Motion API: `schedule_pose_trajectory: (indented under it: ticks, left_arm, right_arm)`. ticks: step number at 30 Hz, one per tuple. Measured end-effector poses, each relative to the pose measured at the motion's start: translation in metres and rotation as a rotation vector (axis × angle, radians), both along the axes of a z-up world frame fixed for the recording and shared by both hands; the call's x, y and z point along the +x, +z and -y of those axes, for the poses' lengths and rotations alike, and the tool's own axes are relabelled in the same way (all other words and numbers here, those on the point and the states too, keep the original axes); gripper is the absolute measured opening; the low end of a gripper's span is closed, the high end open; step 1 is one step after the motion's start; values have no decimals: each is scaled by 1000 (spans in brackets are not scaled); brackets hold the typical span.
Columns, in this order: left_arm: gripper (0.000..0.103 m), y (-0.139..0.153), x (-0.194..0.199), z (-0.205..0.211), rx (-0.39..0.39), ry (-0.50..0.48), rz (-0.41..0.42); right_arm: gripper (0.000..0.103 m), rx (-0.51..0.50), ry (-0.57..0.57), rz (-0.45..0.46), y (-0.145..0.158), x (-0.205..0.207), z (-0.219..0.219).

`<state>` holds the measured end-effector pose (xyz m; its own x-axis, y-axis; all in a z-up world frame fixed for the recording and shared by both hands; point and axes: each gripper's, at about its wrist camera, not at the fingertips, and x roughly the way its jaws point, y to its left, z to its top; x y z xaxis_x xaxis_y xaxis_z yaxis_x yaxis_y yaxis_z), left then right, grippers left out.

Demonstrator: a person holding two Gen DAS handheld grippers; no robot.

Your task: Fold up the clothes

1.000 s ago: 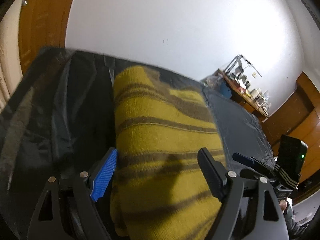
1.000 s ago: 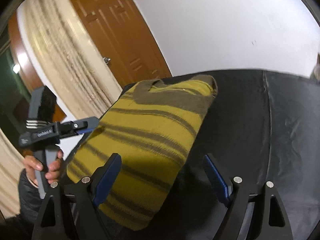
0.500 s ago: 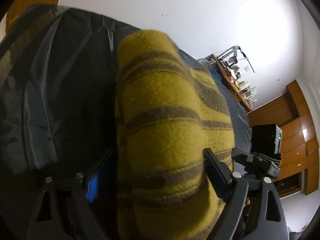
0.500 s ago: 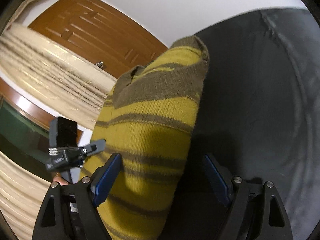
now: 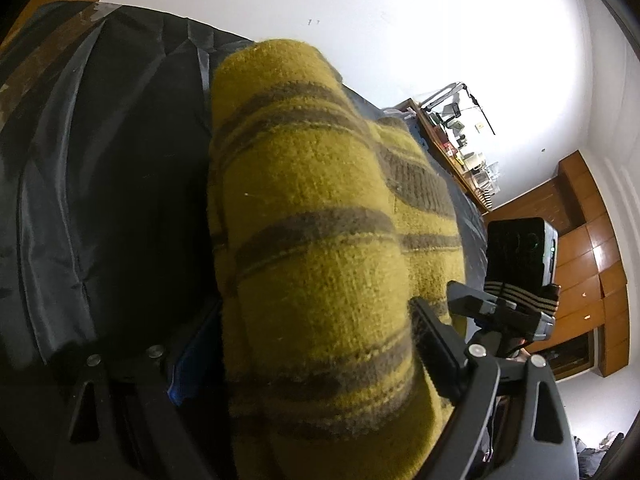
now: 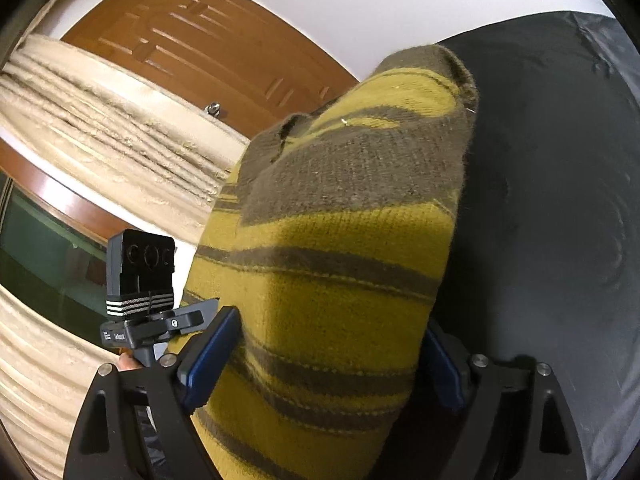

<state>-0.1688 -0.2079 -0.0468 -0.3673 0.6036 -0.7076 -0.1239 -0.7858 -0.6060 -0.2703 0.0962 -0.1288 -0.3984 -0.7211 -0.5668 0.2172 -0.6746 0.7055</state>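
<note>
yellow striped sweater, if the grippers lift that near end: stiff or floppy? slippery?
Likely floppy: the yellow striped sweater is thick soft knit, bulging between the left gripper fingers. Probably not slippery: fuzzy surface. The folded stack may sag or unfold from the dark sheet.

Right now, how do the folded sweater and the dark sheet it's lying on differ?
The striped sweater is mustard yellow with brown bands; the dark sheet is plain black. The sweater is a thick, fuzzy knit folded into a bulky bundle; the sheet is thin and smooth, lying spread flat with creases. The sweater sits between the jaws of both grippers; the sheet does not. Both are cloth.
</note>
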Motion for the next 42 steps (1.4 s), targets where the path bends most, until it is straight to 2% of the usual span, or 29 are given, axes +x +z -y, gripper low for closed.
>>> schedule_pose_trajectory:
  ticks: [2, 4, 7, 9, 12, 16, 22, 32, 34, 42]
  left_arm:
    - [88, 0, 1, -3, -16, 3, -3]
    - [83, 2, 1, -6, -24, 5, -7]
    - [76, 8, 2, -13, -45, 4, -12]
    - [74, 10, 4, -19, -53, -2, -10]
    - [73, 11, 6, -32, -49, -14, 2]
    - [71, 13, 7, -60, -60, -45, 12]
    - [68, 19, 4, -124, -55, -119, 26]
    - [66, 20, 4, -269, -11, -276, 27]
    - [66, 20, 5, -298, 10, -304, 24]
    - [66, 17, 6, -389, 77, -395, 14]
  right_arm:
    - [82, 16, -3, -20, 1, 3, 5]
    - [66, 28, -11, -45, 4, 8, 8]
    - [55, 52, -23, -83, 12, 17, 14]
    - [52, 86, -29, -114, 20, 24, 20]
    - [51, 110, -45, -141, 26, 37, 22]
    - [51, 117, -80, -145, 25, 31, 11]
    - [51, 153, -151, -177, 41, 44, -12]
    - [51, 234, -333, -202, 64, 110, -78]
    - [51, 258, -372, -213, 73, 125, -105]
    - [51, 332, -506, -239, 94, 171, -158]
